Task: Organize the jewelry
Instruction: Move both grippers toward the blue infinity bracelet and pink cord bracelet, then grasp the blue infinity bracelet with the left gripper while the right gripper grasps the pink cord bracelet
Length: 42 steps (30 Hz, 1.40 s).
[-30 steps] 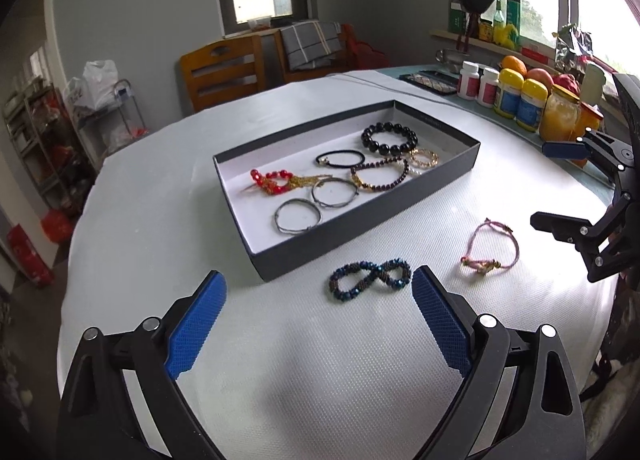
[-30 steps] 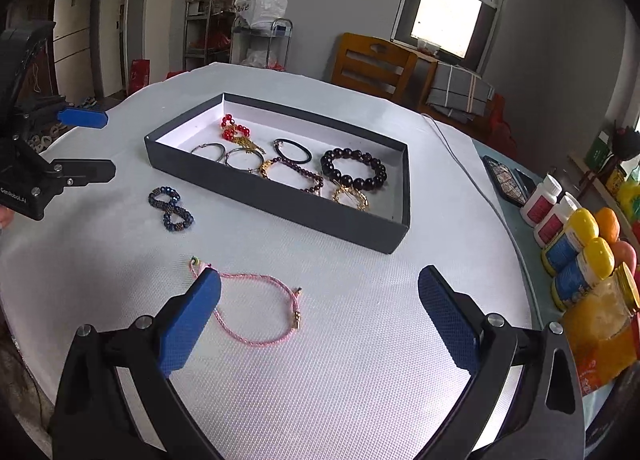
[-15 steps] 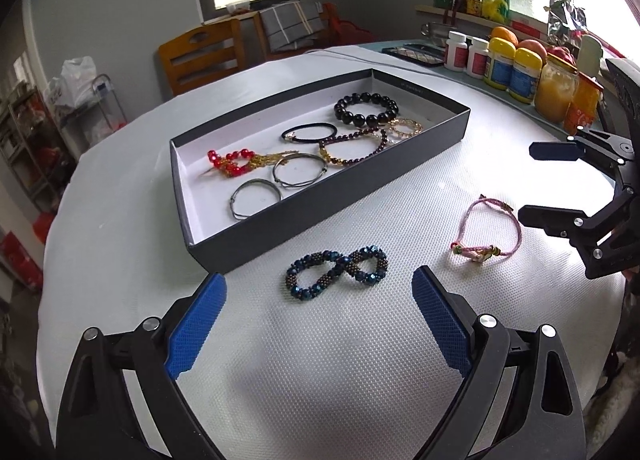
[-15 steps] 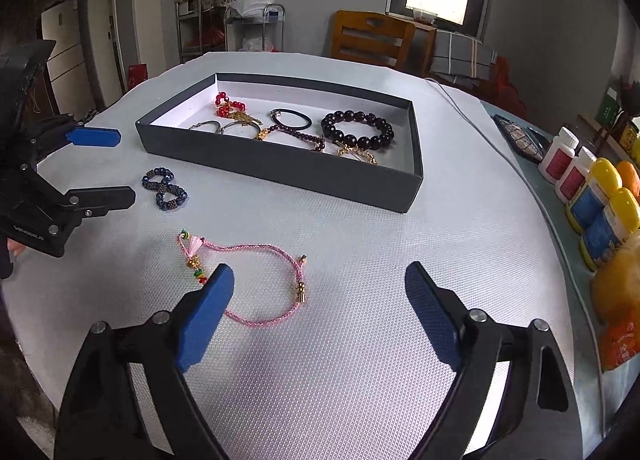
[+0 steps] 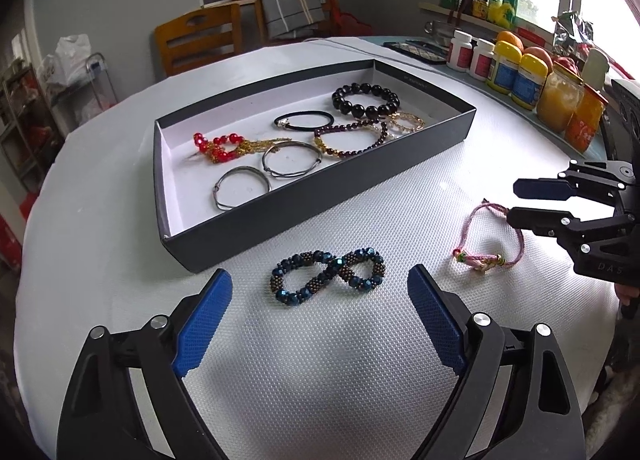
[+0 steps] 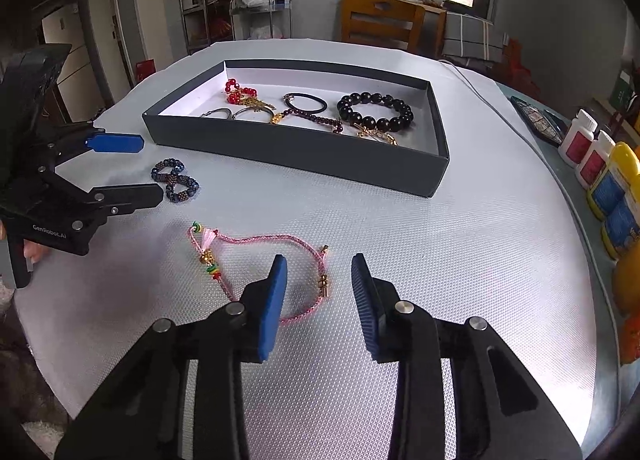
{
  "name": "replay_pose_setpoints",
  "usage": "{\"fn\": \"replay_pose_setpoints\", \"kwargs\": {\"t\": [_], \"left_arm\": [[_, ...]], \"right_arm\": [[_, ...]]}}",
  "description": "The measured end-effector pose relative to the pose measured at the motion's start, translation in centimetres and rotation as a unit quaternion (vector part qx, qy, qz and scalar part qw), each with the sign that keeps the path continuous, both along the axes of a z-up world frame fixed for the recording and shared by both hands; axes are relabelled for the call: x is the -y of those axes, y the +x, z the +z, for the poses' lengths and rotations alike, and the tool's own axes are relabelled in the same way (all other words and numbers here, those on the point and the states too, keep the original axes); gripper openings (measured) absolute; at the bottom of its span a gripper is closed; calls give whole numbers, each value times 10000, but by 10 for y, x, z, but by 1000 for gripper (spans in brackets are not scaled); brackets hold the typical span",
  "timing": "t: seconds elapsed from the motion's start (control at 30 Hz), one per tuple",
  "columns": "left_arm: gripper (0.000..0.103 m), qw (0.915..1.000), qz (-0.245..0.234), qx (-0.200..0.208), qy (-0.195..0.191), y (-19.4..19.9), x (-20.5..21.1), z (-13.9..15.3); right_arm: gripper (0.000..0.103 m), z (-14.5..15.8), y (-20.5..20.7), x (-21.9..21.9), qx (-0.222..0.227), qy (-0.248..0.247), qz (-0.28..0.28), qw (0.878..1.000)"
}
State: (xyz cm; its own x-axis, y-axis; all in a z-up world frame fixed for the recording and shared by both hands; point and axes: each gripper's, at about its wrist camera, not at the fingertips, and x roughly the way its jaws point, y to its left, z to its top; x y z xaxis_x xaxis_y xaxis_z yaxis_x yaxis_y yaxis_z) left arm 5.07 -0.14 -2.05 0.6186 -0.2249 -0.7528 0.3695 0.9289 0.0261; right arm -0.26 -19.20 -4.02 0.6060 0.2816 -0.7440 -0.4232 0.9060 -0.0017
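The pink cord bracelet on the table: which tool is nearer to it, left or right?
Right. The right tool is closing around the pink bracelet, whose clasp end lies between its pads, untouched. The left tool hovers over the blue beaded bracelet, beside it.

We count seven bracelets in one tray (image 5: 420,156), two bracelets on the table (image 5: 320,372), two grippers.

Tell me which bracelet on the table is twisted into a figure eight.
The dark blue beaded bracelet, lying on the white table mat just outside the black tray. The pink cord bracelet beside it lies as one open loop, and the rest are inside the tray.
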Motion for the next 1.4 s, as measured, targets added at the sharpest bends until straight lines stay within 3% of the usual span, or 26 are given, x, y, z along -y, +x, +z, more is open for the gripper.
{"fn": "replay_pose_setpoints", "kwargs": {"t": [0.03,0.1,0.13,0.27,0.37,0.57,0.77,1.0,1.2,1.23,1.3,1.4], "left_arm": [[88,10000,21,26,21,0,1,0],[68,10000,48,-13,-28,2,1,0],[63,9999,55,-50,-108,3,1,0],[56,9998,69,-84,-193,4,0,0],[41,9994,-4,-212,-286,6,3,-1],[37,9995,-21,-242,-211,6,10,-4],[18,9996,7,-239,-121,8,11,-8],[7,9999,-86,-101,-63,3,12,-5],[7,9996,-172,89,-197,-8,7,8],[7,9995,-177,121,-212,-9,6,11],[7,9994,-181,177,-255,-12,3,15],[7,9990,-201,253,-307,-15,0,22]], "right_arm": [[30,0,0,-1,-2,0,12,10000],[29,0,0,-2,-7,6,31,10000],[28,0,0,-2,-11,3,41,10000],[28,-1,-1,-3,-29,3,66,10000],[24,-1,-1,-3,-40,17,80,10000],[24,-3,0,-3,-101,34,90,9999],[24,-6,3,-2,-195,73,82,9997],[24,-6,5,-3,-190,17,65,9998],[24,-10,7,-1,-233,-17,19,9997],[23,-10,7,-1,-233,-19,30,9997],[8,-10,7,-2,-251,21,78,9997],[6,-10,6,-3,-240,6,103,9997]]}}
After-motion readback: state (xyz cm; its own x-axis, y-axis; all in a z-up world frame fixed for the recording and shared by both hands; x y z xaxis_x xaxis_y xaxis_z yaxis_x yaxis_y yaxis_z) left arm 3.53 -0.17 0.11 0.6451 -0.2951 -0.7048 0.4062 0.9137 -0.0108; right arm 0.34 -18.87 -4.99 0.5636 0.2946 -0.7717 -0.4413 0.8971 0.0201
